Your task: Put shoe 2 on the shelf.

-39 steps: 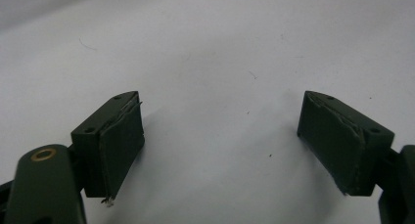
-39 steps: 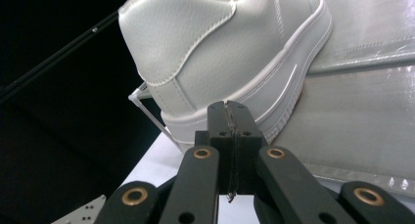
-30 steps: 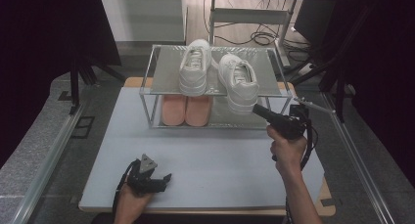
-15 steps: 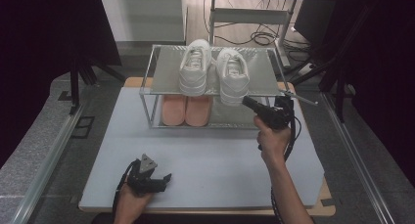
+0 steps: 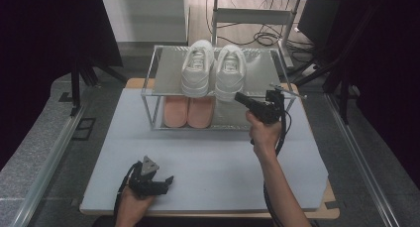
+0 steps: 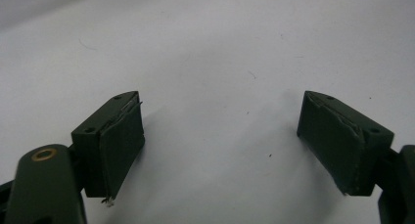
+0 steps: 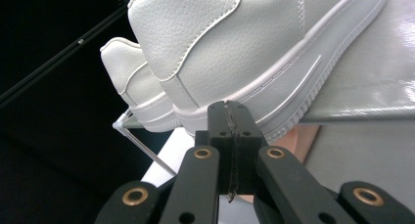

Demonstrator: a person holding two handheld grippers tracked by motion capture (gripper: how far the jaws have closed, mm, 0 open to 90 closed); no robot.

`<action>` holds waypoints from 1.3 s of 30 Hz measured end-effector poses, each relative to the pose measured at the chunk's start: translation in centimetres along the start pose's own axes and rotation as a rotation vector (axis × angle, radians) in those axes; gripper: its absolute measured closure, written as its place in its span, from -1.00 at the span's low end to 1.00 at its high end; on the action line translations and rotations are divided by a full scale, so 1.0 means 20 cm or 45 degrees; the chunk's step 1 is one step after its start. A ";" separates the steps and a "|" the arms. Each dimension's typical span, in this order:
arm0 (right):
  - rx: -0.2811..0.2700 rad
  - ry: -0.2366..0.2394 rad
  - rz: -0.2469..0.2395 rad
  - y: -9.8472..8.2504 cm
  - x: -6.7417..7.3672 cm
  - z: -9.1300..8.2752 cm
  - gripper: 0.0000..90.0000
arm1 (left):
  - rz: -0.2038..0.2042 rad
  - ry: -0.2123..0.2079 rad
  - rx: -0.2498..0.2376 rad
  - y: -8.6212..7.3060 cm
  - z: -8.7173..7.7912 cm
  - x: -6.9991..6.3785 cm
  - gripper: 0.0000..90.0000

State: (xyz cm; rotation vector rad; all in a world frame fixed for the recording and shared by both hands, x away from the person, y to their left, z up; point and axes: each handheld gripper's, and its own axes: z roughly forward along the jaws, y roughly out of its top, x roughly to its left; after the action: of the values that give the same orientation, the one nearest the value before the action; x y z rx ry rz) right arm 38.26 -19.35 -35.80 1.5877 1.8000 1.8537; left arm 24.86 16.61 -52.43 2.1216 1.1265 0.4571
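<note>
Two white sneakers stand heels toward me on the top shelf of a metal rack (image 5: 163, 78): the left one (image 5: 196, 68) and the right one (image 5: 230, 71). Under them lies a pink pair (image 5: 188, 110). My right gripper (image 5: 238, 96) is shut, with nothing between its pads, and its tip is at the right sneaker's heel. In the right gripper view the shut jaws (image 7: 230, 111) sit against that heel's sole edge (image 7: 274, 111); whether they touch it I cannot tell. My left gripper (image 5: 167, 182) lies low on the white mat, open (image 6: 220, 131) and holding nothing.
The rack stands at the back of the white mat (image 5: 213, 167), which covers a wooden table. Metal rails (image 5: 49, 162) run along both sides. Cables (image 5: 267, 38) lie on the floor behind the rack. A cable trails from my right gripper down along the forearm.
My right hand has moved left along the rack's front, bringing the shut gripper from the rack's right corner to the right sneaker's heel. The left hand has stayed in place.
</note>
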 end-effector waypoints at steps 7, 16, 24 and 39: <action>0.008 0.012 -0.011 -0.01 0.03 0.08 0.99 | 0.001 0.001 0.000 0.00 0.00 0.00 -0.62; 0.020 -0.003 -0.061 0.00 0.05 0.11 0.99 | -0.006 0.002 -0.007 0.00 0.00 0.00 -0.62; 0.038 -0.008 -0.076 0.00 0.04 0.09 0.95 | -0.005 0.002 -0.007 0.00 0.00 0.00 -0.62; 0.078 -0.035 -0.162 -0.01 -0.02 -0.01 0.61 | -0.003 0.003 -0.003 0.00 0.00 0.00 -0.62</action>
State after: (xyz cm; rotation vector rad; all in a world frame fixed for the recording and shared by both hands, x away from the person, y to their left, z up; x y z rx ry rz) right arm 38.16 -19.75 -36.25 1.4726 1.9153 1.7290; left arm 24.82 16.57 -52.43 2.1179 1.1287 0.4600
